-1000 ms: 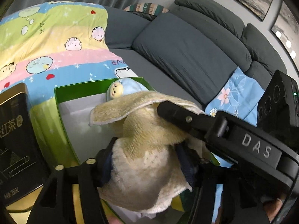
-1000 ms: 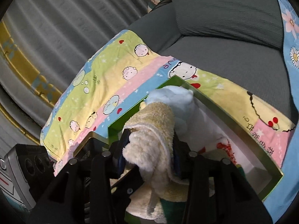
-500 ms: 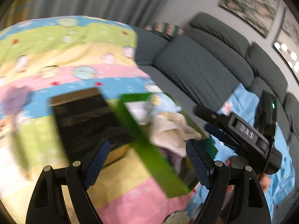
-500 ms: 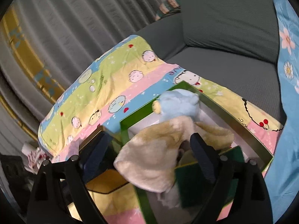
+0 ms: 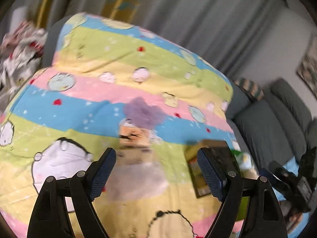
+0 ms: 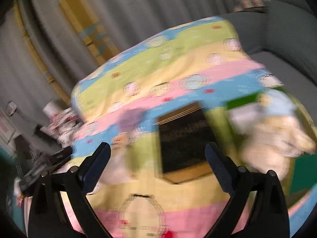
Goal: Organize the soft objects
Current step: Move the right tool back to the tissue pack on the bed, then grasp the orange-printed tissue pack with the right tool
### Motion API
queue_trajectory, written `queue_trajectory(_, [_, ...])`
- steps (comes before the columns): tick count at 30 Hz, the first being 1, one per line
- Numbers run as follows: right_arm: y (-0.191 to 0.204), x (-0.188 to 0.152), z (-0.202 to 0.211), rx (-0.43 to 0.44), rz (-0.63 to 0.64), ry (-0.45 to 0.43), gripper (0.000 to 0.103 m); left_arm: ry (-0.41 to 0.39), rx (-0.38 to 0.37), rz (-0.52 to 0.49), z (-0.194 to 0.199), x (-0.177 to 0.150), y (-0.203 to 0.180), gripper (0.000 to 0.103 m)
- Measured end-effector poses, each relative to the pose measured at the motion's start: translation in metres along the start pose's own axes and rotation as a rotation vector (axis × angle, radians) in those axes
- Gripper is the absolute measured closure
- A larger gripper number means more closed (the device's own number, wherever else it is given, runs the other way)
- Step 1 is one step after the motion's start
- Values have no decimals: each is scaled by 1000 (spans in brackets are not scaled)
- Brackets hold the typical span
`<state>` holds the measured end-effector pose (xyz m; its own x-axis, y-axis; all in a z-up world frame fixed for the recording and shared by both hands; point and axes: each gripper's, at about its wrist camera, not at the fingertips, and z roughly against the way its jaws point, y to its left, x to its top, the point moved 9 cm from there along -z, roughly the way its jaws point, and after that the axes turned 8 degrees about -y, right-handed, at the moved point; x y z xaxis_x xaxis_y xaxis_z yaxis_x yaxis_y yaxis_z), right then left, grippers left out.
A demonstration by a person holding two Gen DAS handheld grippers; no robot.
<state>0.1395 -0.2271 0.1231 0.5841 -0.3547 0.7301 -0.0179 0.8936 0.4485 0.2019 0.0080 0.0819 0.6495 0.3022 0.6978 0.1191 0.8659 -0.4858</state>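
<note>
Both grippers have let go of the cream towel (image 6: 277, 144) and swung away to the left, so it now lies heaped in the green box (image 6: 243, 99) at the right of the right wrist view, with a pale blue plush (image 6: 277, 101) at the box's far end. The left gripper (image 5: 156, 171) stands spread with nothing between its pads; the right gripper (image 6: 158, 165) has its jaws opening wider, also with nothing between them. Ahead of the left gripper, on the striped cartoon blanket (image 5: 99, 59), lies a small doll with a purple tuft (image 5: 142, 113) — blurred, so its shape is hard to read — and it looks like the next soft thing to collect. Just right of it sits a black box (image 6: 184, 136) with gold edging, between the doll and the green box. Both views are smeared, so the chief risk is closing on the doll at speed: the fingers could catch a fold of blanket with it, or knock against the black box on the way back — and a loose pinch on the tuft alone might drop it. Counted: one towel, one blue plush, one doll, one green box, one black box, two grippers.
</note>
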Motion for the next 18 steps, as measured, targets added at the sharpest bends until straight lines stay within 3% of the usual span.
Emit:
queue_trajectory(2, [34, -2, -32, 80, 8, 90, 7, 41, 26, 35, -16, 3, 20, 19])
queue_trajectory(6, [67, -7, -102, 97, 10, 220, 13, 118, 44, 68, -54, -2, 42, 20])
queue_trajectory(9, [72, -16, -158, 78, -23, 313, 29, 164, 19, 84, -80, -10, 50, 20])
queue_trajectory(14, [60, -47, -235, 30, -82, 459, 35, 224, 1, 96, -115, -22, 58, 20])
queue_trajectory(15, [57, -51, -244, 20, -90, 479, 41, 230, 3, 100, -119, -23, 60, 21])
queue_trajectory(18, [47, -60, -264, 9, -113, 510, 45, 251, -14, 109, -132, -26, 63, 24])
